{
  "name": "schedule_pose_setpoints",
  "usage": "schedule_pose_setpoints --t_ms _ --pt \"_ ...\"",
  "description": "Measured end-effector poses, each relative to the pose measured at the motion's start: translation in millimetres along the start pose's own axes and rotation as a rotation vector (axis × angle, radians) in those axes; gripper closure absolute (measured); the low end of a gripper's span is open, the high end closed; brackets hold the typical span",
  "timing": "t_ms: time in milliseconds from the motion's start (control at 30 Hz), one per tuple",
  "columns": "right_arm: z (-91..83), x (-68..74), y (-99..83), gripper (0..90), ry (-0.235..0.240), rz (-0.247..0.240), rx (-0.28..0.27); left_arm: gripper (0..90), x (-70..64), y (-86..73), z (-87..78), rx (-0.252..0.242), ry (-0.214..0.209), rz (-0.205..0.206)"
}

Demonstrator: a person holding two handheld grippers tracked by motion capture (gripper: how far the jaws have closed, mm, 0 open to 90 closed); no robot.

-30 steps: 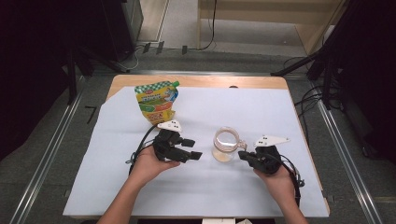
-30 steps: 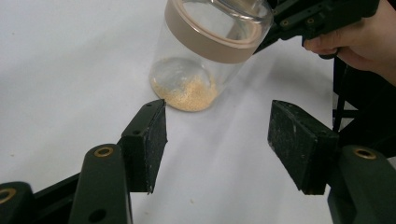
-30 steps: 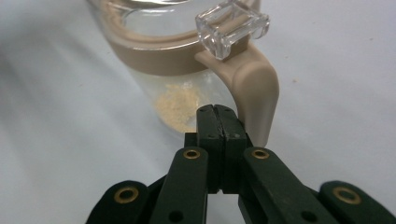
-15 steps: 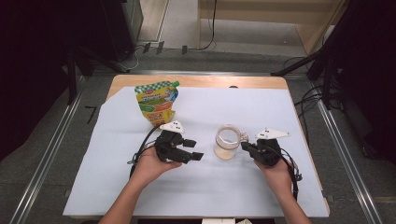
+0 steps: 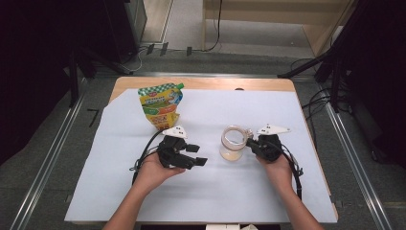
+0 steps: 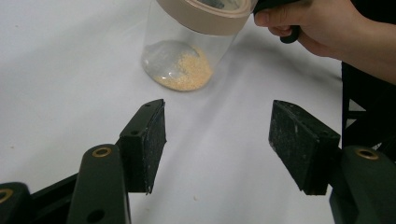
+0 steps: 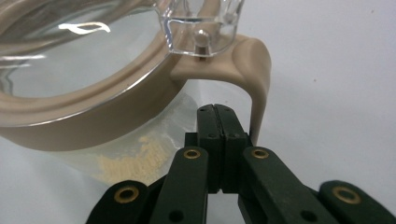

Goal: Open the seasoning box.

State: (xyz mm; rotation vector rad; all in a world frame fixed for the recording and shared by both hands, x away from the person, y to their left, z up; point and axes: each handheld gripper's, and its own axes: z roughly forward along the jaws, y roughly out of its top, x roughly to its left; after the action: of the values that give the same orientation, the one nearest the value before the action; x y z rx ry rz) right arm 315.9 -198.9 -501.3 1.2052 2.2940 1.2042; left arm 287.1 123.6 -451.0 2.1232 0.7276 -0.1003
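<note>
Jar (image 5: 232, 143) mid-table on white sheet, nearly empty: light, rigid, smooth, likely tippy. Best taken by tan latch (image 7: 252, 70) or collar. Right gripper (image 7: 217, 112) pressed together under latch, gripping nothing; left gripper (image 6: 224, 140) wide apart nearby

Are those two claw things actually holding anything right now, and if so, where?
Nothing. The right gripper is shut with nothing between its fingers, tucked beside the jar under its beige latch. The left gripper is open, short of the jar.
</note>
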Motion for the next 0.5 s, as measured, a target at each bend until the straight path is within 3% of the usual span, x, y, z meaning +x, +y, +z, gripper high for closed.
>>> schedule_pose_setpoints --t_ms 200,333,400,500 --pt "6.9 -0.9 -1.4 90.0 0.01 0.005 0.027 34.6 1.1 -0.8 1.5 -0.01 0.009 -0.006" --pt "10.4 5.5 -1.3 90.0 0.07 0.006 0.045 33.1 4.0 0.7 2.7 -0.032 -0.005 -0.012" --pt "11.8 11.0 -1.4 90.0 0.056 -0.014 0.046 32.6 5.5 1.6 3.4 -0.038 -0.013 -0.02" --pt "12.6 14.2 -1.6 90.0 0.092 -0.006 0.053 32.9 7.9 5.4 5.1 -0.027 -0.03 -0.027"
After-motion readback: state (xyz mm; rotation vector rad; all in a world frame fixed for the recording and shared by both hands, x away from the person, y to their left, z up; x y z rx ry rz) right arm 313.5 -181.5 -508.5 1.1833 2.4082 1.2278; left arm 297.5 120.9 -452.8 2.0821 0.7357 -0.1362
